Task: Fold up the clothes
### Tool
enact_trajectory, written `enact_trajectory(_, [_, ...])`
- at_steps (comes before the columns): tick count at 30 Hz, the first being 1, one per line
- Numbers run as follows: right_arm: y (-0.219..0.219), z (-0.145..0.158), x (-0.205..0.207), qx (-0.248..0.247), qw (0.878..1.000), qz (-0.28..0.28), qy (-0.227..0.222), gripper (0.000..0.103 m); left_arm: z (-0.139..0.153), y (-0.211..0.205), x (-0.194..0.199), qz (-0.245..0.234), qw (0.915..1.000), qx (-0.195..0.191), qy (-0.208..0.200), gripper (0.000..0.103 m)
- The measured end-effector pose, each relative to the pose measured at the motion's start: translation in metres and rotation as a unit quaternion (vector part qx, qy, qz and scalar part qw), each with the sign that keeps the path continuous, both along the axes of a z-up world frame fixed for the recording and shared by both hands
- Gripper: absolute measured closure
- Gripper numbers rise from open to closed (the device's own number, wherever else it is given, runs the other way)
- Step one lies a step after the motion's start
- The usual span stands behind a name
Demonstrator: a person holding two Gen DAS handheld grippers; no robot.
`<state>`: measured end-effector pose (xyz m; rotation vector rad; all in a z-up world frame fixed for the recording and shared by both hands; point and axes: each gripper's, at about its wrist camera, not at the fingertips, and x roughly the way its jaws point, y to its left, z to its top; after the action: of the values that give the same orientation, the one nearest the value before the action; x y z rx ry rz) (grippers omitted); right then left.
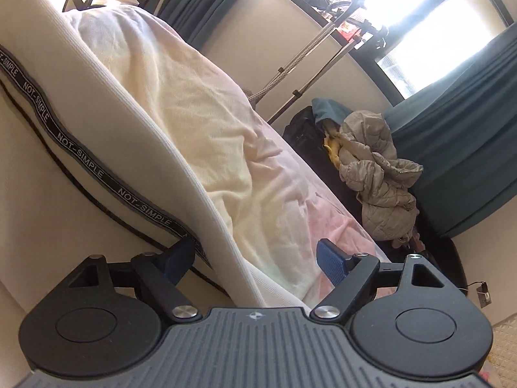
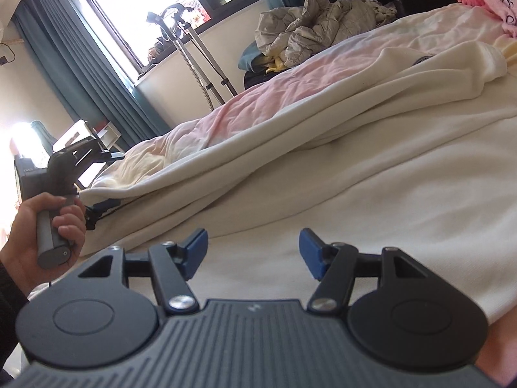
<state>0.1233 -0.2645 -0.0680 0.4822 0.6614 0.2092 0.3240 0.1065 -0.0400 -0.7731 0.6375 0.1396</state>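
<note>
We have the white top [image 2: 323, 148] lying on the bed [image 2: 258, 97]; our left claw [image 1: 255, 258] is spread wide around its hem so it can pinch there; our right claw [image 2: 253, 249] hangs wide too, holding nothing, low over the cloth, ready to grab.

Black hand-held gripper [image 2: 252, 252], blue pads [image 2: 197, 245], bare-skinned hand [image 2: 38, 236].

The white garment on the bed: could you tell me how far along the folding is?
Done: white garment lies spread on the bed, sleeve seemingly across it. In hand: left tool open astride its edge; right tool hovers open. Left: the folds.
</note>
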Motion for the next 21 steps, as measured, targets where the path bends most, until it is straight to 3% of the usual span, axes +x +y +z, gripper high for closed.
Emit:
enact_trajectory(7, [0.008,-0.006,0.013,-0.018,1.0,0.012,-0.003,0.039,-0.017,0.006,0.069,0.043,0.9989,-0.006,0.016,0.017])
enact_trajectory(11, [0.008,-0.014,0.025,-0.027,1.0,0.007,0.003,0.039,-0.02,-0.002,0.093,0.039,0.9981,0.046,0.015,0.015])
enact_trajectory(16, [0.007,-0.021,0.034,-0.041,0.999,0.003,0.004,0.039,-0.019,-0.015,0.085,0.014,0.9963,0.085,-0.001,0.011])
enact_trajectory(21, [0.008,-0.02,0.035,-0.052,0.999,0.001,-0.001,0.039,-0.008,-0.024,0.048,-0.031,0.9918,0.124,-0.003,0.011])
